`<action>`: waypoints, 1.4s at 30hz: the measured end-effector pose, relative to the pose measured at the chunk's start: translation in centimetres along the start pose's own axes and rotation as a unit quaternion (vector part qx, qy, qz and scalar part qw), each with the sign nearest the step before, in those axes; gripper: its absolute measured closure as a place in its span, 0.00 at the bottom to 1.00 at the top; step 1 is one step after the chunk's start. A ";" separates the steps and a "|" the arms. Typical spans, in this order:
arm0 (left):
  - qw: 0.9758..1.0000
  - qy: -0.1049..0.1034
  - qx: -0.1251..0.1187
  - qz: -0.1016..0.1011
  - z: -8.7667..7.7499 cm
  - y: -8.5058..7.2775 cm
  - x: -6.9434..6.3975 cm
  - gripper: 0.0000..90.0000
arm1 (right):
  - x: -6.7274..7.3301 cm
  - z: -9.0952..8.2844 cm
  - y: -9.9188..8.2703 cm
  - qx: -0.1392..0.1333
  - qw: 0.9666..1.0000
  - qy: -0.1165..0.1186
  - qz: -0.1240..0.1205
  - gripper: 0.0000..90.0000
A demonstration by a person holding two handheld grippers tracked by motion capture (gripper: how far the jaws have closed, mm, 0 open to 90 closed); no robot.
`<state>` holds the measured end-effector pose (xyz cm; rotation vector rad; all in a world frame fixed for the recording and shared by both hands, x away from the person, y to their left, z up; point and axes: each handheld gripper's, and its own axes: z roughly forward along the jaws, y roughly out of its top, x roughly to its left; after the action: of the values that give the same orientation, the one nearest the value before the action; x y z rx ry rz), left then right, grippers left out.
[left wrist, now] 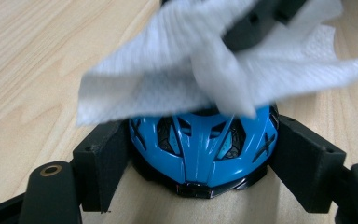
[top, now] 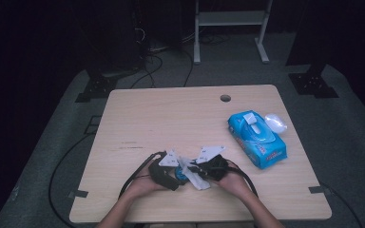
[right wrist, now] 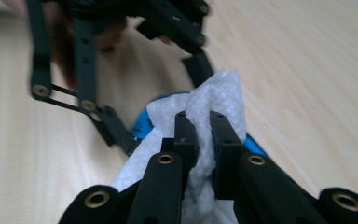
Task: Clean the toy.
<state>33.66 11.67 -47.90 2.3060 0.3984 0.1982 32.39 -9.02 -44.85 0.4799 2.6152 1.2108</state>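
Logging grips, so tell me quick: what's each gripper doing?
Left gripper: closed on the blue toy helmet.
Right gripper: closed on the white wipe.

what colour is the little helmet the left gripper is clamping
Bright blue with black vents and trim; the helmet shows best in the left gripper view.

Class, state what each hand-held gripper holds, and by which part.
Left hand-held gripper clamps the blue toy helmet by its sides; right hand-held gripper pinches the white wipe at a bunched fold.

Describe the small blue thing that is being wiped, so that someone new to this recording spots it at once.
On the wooden table, look at the near edge, between the person's two hands. There the left tool clamps a small helmet, glossy blue with black vents, under a white wipe; the blue wipes pack is bigger and lies apart.
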 end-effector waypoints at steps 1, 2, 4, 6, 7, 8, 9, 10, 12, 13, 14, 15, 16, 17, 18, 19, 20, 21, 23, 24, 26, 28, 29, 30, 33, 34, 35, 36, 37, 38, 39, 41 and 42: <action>1.000 0.000 0.000 0.001 0.0 0.0 0.0 0.26 | 0.2 0.4 0.1 0.003 1.000 0.008 -0.003 0.92; 1.000 0.000 0.001 0.001 0.0 0.0 0.0 0.26 | 0.5 0.9 0.3 0.009 1.000 0.016 -0.009 0.92; 1.000 0.000 0.002 0.003 -0.1 0.0 0.0 0.26 | 0.9 1.8 0.4 0.012 0.999 0.021 -0.023 0.93; 1.000 -0.001 0.001 0.003 -0.1 0.0 0.0 0.26 | 0.9 1.9 0.6 0.014 0.999 0.024 -0.020 0.93; 1.000 -0.001 0.001 0.003 -0.1 0.0 0.0 0.26 | 0.7 1.7 0.6 0.015 0.999 0.018 -0.024 0.93; 1.000 -0.001 0.001 0.003 -0.1 0.0 0.0 0.26 | 0.5 1.5 0.6 0.016 1.000 0.013 -0.022 0.93; 1.000 -0.001 0.001 0.003 -0.1 0.0 0.0 0.26 | 0.3 1.2 0.5 0.015 1.000 0.009 -0.018 0.93; 1.000 -0.001 0.001 0.003 -0.1 0.0 0.0 0.26 | -0.1 0.8 0.3 0.015 1.000 0.004 -0.011 0.93; 1.000 -0.001 0.000 0.003 0.0 0.0 0.0 0.26 | -0.4 0.4 0.1 0.013 1.000 0.003 -0.001 0.93; 1.000 0.000 0.002 0.004 -0.1 0.0 0.0 0.26 | -0.3 0.5 0.1 0.014 1.000 0.003 -0.002 0.93; 1.000 0.000 0.002 0.004 -0.1 0.0 0.0 0.26 | -0.1 0.6 0.2 0.014 1.000 0.005 -0.005 0.93; 1.000 0.000 0.002 0.004 -0.1 0.0 0.0 0.26 | 0.1 0.9 0.3 0.016 1.000 0.011 -0.002 0.93; 1.000 0.000 0.002 0.003 0.0 0.0 0.0 0.26 | 0.4 1.4 0.5 0.016 1.000 0.018 -0.007 0.93; 1.000 0.000 0.003 0.006 -0.1 0.0 0.0 0.26 | 0.7 1.9 0.6 0.018 0.999 0.025 -0.013 0.93; 1.000 -0.001 0.003 0.006 -0.1 0.0 0.0 0.26 | 1.0 2.3 0.8 0.017 0.999 0.027 -0.018 0.93; 1.000 -0.001 0.002 0.004 -0.1 0.0 0.0 0.26 | 1.2 2.7 1.1 0.018 0.999 0.028 -0.023 0.93; 1.000 -0.001 0.002 0.004 -0.1 0.0 0.0 0.26 | 1.3 2.9 1.3 0.023 0.999 0.030 -0.023 0.93; 1.000 -0.002 0.002 0.004 -0.1 0.0 0.0 0.26 | 1.2 2.9 1.4 0.027 0.999 0.031 -0.023 0.93; 1.000 -0.002 0.000 0.002 0.0 0.0 0.0 0.26 | 0.9 2.7 1.5 0.031 0.999 0.024 -0.027 0.93; 1.000 -0.002 0.000 0.002 0.0 0.0 0.1 0.26 | 0.7 2.4 1.4 0.032 0.999 0.018 -0.025 0.93; 1.000 -0.003 0.000 0.002 0.0 0.0 0.1 0.26 | -0.1 1.6 1.1 0.029 0.999 0.007 -0.013 0.93; 1.000 -0.002 -0.001 0.002 0.0 0.0 0.0 0.26 | -0.9 0.7 0.7 0.028 1.000 -0.006 -0.001 0.93; 1.000 -0.002 0.000 0.002 0.0 0.0 0.0 0.26 | -1.1 0.4 0.7 0.026 1.000 -0.006 0.009 0.93; 1.000 -0.002 0.000 0.002 0.0 0.0 0.0 0.26 | -1.2 0.2 0.6 0.026 1.000 -0.008 0.007 0.93; 1.000 -0.002 0.001 0.001 0.0 0.0 0.0 0.26 | -0.6 0.5 0.8 0.033 0.999 0.000 -0.004 0.93; 1.000 -0.003 0.000 0.001 0.0 0.0 0.1 0.26 | -0.3 0.8 0.8 0.033 0.999 0.006 -0.007 0.93; 1.000 -0.003 0.000 0.001 0.0 0.0 0.0 0.26 | 0.0 1.1 0.9 0.033 0.999 0.012 -0.012 0.93; 1.000 -0.002 0.000 0.000 0.0 0.0 0.0 0.26 | 0.3 1.5 1.0 0.034 0.999 0.018 -0.013 0.93; 1.000 -0.003 -0.001 0.000 0.0 0.0 0.0 0.26 | 0.5 1.9 1.1 0.035 0.999 0.025 -0.018 0.93; 1.000 -0.002 0.001 0.002 0.0 0.0 0.0 0.26 | 0.8 2.3 1.3 0.035 0.999 0.027 -0.022 0.93; 1.000 -0.002 0.001 0.003 0.0 0.0 0.0 0.26 | 1.0 2.6 1.5 0.036 0.999 0.028 -0.029 0.93; 1.000 -0.003 0.001 0.003 0.0 0.0 0.1 0.26 | 1.0 2.8 1.7 0.039 0.998 0.033 -0.031 0.93; 1.000 -0.003 0.000 0.002 0.0 0.0 0.1 0.26 | 0.9 2.7 1.7 0.041 0.998 0.032 -0.032 0.93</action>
<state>33.72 11.71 -47.92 2.3064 0.3902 0.1924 32.82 -5.80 -45.28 0.3731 2.7207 1.1217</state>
